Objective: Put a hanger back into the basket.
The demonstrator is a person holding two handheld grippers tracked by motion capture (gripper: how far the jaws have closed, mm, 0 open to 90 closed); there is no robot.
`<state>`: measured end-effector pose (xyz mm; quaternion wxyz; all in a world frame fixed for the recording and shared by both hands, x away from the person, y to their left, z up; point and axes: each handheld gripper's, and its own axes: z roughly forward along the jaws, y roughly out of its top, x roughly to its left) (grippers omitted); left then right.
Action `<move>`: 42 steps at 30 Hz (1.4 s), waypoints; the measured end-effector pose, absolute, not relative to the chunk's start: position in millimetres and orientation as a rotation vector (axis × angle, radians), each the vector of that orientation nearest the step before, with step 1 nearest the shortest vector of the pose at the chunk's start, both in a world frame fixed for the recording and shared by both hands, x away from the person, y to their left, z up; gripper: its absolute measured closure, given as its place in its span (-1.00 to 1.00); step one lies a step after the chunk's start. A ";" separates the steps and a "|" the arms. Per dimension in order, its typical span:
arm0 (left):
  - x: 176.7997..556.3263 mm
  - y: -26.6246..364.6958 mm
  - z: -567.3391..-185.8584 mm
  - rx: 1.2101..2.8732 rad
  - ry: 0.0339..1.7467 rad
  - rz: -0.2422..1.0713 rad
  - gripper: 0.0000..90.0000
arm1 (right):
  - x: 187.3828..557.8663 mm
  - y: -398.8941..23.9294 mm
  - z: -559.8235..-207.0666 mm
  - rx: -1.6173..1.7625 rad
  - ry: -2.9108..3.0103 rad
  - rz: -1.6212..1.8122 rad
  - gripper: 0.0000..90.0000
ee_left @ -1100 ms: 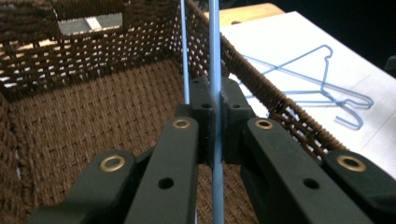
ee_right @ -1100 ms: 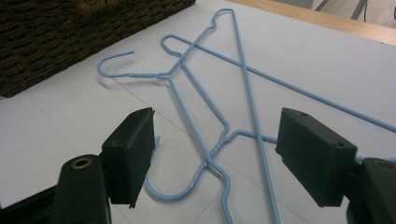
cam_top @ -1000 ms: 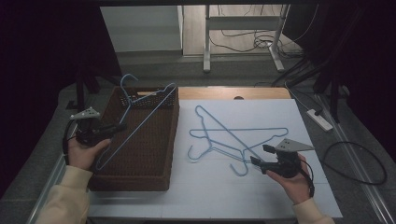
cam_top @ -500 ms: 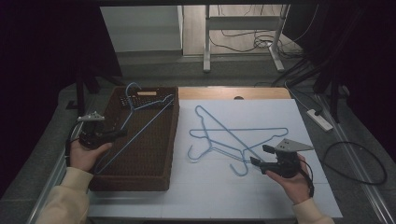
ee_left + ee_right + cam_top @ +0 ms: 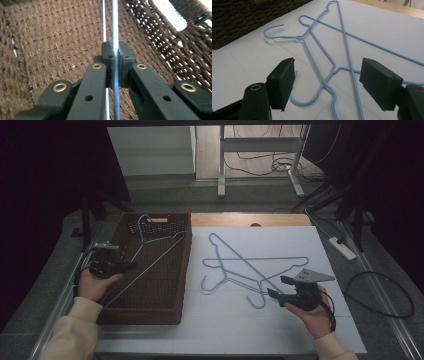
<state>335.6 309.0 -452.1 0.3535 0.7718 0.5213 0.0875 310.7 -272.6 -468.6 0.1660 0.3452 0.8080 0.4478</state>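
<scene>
The left gripper [image 5: 131, 266] is clamped on a blue wire hanger [image 5: 150, 255] resting in the brown basket [image 5: 145, 312], its long bar running diagonally toward the far right corner. The right gripper [image 5: 276, 287], jaws apart, hovers just right of two crossed hangers [image 5: 250, 265] on the white table [image 5: 280, 330], nearest their hooks.

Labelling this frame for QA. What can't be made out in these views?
- Left gripper view: the held hanger runs off the top and bottom edges; the black fingers cover the clamped stretch of wire.
- High view: left gripper too small and dark to read its fingers.
- Right gripper view: the two hangers on the table are cut by the right and bottom edges; the right gripper hides part of one hook.
- High view: basket floor too dim for detail.
</scene>
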 end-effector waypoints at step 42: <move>290.4 281.6 -411.9 1.886 1.220 0.419 -0.28 | 312.4 -272.7 -470.3 0.990 2.326 1.266 -0.36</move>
